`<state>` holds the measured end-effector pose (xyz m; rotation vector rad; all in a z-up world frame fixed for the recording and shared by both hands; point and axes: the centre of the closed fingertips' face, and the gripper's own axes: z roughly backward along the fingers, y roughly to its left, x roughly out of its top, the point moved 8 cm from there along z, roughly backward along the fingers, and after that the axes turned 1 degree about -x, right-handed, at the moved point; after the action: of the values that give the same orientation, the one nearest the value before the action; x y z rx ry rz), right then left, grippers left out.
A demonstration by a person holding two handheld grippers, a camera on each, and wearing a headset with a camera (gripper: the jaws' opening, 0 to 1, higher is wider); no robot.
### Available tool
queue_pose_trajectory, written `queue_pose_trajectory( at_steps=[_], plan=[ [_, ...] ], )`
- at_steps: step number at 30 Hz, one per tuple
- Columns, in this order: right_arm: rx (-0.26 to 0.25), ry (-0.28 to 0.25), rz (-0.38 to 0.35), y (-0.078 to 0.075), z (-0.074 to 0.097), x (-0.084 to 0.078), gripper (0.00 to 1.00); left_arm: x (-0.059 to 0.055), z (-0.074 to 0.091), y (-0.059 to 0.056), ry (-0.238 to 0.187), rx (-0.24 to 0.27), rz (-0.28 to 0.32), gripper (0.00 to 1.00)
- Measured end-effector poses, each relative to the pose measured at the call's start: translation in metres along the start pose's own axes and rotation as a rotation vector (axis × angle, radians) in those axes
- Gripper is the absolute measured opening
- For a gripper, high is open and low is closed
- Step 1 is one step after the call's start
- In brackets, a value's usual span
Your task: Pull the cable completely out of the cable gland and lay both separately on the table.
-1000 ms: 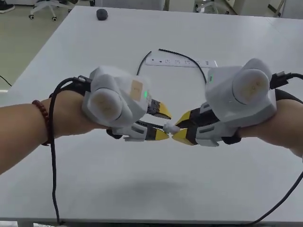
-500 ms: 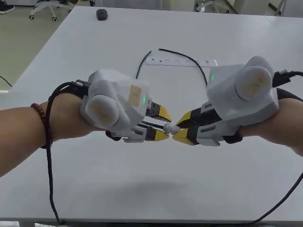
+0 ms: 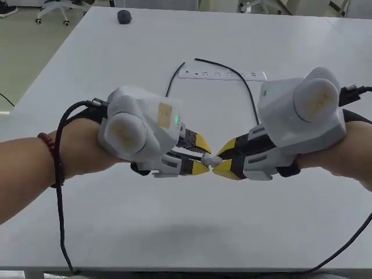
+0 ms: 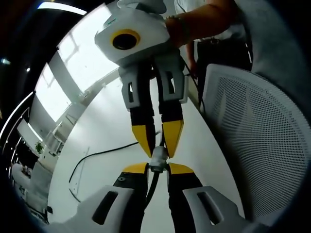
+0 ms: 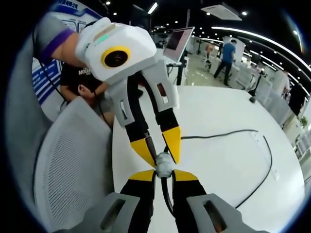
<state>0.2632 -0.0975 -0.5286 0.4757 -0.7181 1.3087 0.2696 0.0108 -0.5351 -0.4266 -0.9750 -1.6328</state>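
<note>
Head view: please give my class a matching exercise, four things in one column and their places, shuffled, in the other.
Things: 1 cable gland; 2 power strip; 3 mouse; 4 bead bracelet.
Places: A near the table's far edge; B between the tips of the left gripper and right gripper; C around the person's forearm; D mid-table, beyond the grippers, beside a black cable.
Pairs: 1-B; 2-D; 3-A; 4-C.

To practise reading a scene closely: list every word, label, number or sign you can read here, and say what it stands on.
"MO...": white letters on a person's black shirt in the right gripper view; the rest is too blurred to read.
White text on the blue poster: too blurred to read.
Markings on the power strip: too small to read.
</note>
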Motion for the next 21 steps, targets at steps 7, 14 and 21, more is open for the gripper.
queue_pose_trajectory(
  at_steps=[7,14,21],
  plan=[
    [0.008,-0.022,-0.024,-0.0002,0.0018,0.0002,0.07,0.0026,0.0016,-0.0006,0.002,0.012,-0.008,0.15],
    [0.007,-0.042,-0.043,-0.0016,0.0039,0.0007,0.07,0.0041,0.0028,0.0004,0.001,0.022,-0.019,0.15],
    [0.027,-0.057,-0.159,-0.0018,0.0049,-0.0006,0.08,0.0055,0.0029,0.0008,0.006,0.024,-0.044,0.15]
  ],
)
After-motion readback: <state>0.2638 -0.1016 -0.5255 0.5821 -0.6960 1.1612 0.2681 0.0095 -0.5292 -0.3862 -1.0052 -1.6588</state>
